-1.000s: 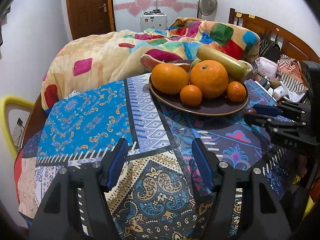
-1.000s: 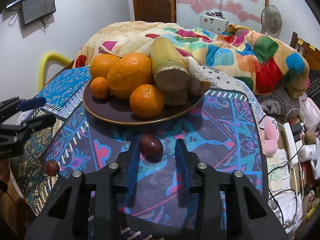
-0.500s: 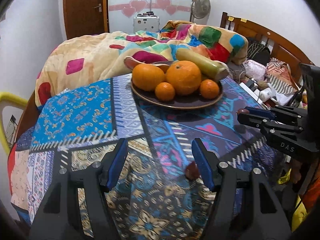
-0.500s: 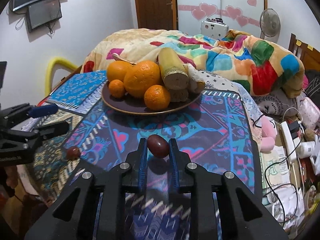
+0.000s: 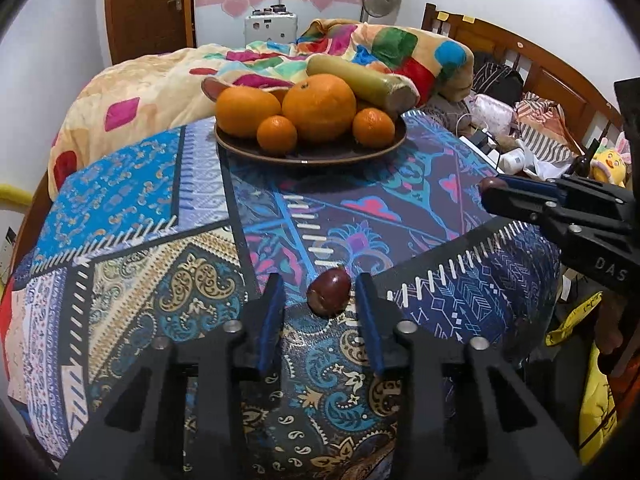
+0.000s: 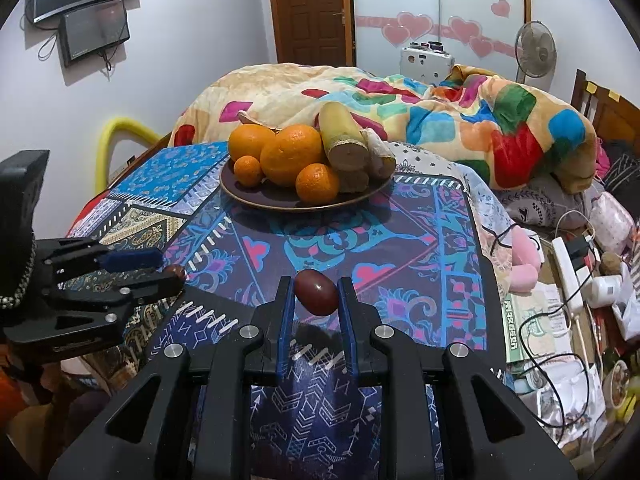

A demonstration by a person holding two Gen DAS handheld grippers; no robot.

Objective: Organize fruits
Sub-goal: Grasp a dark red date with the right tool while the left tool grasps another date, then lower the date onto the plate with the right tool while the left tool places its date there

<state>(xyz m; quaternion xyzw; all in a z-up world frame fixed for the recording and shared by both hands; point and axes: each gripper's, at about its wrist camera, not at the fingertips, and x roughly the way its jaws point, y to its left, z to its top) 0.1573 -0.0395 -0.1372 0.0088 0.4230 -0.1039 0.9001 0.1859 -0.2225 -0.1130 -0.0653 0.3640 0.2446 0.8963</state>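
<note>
Left wrist view: the letters "DAS" are read on the right gripper [image 5: 490,196] near the patterned table's [image 5: 132,216] right edge. A dark red fruit [image 5: 329,290] is seen on the cloth near the front edge, between the closing jaws of the left gripper [image 5: 320,300], beside the right pad, the left pad apart. The brown plate [image 5: 312,156] of oranges [image 5: 319,106] is set toward the far edge.

Right wrist view: a second dark red fruit [image 6: 316,292] is clamped between the closed fingers [image 6: 286,312], above the cloth. Printed paper [image 6: 514,330] off the right edge is unreadable.

Home bedroom, blanket-covered bed [image 6: 400,108], wooden headboard [image 5: 520,52]
</note>
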